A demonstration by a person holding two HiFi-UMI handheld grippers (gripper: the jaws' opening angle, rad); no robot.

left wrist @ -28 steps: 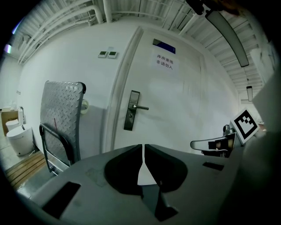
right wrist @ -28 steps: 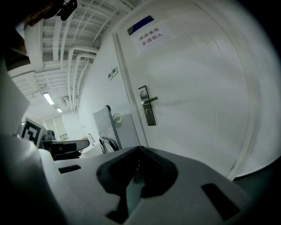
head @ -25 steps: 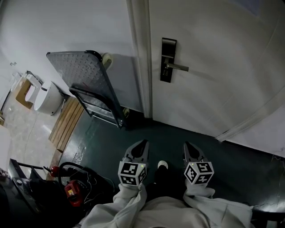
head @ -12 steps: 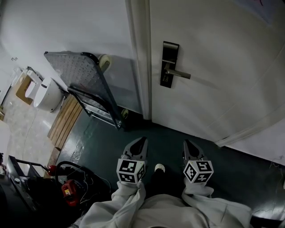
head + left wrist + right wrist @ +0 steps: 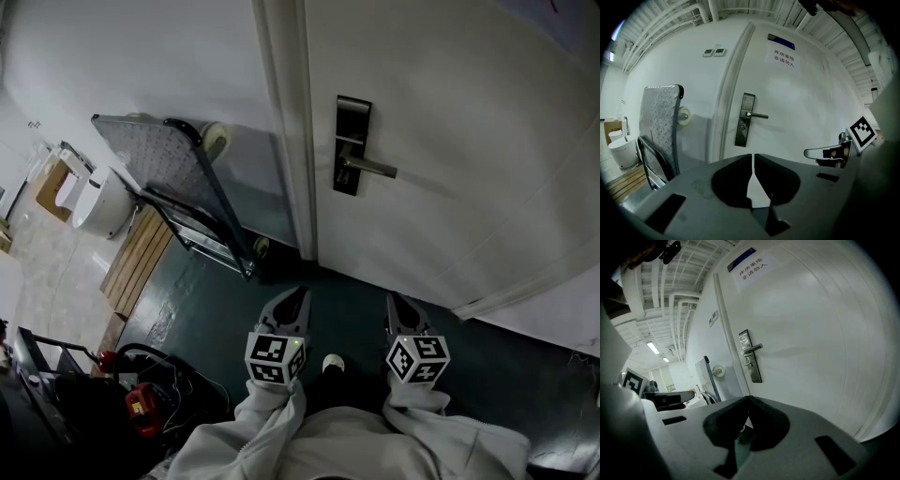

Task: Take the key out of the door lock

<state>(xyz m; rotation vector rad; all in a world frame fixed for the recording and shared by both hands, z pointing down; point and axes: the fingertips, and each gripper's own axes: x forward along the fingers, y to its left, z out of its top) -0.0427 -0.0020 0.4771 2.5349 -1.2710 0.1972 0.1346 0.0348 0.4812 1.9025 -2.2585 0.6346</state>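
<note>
DOOR LOCK, KEY JOB PENDING: A person is standing before a white door (image 5: 450, 141), holding the left gripper (image 5: 297, 298) and right gripper (image 5: 395, 304) low and side by side. Both are pointing toward 12 o'clock at the lock plate (image 5: 351, 145) w/ its lever handle (image 5: 370, 169). Both grippers are sitting closed and empty, jaws together, prob. because the lock is well apart from them and nothing needs grasping yet. The key is too small to confirm. A small nub (image 5: 749, 363) just under the lever may be it, i.e. sitting in the lock. A folded platform trolley (image 5: 159, 159) is leaning on the wall at 10 o'clock, apparently parked clear of the doorway, w/ a toilet (image 5: 101, 202) beyond at 9. Judging by this, the task is not begun; one gripper needs opening before closing on the key.
</note>
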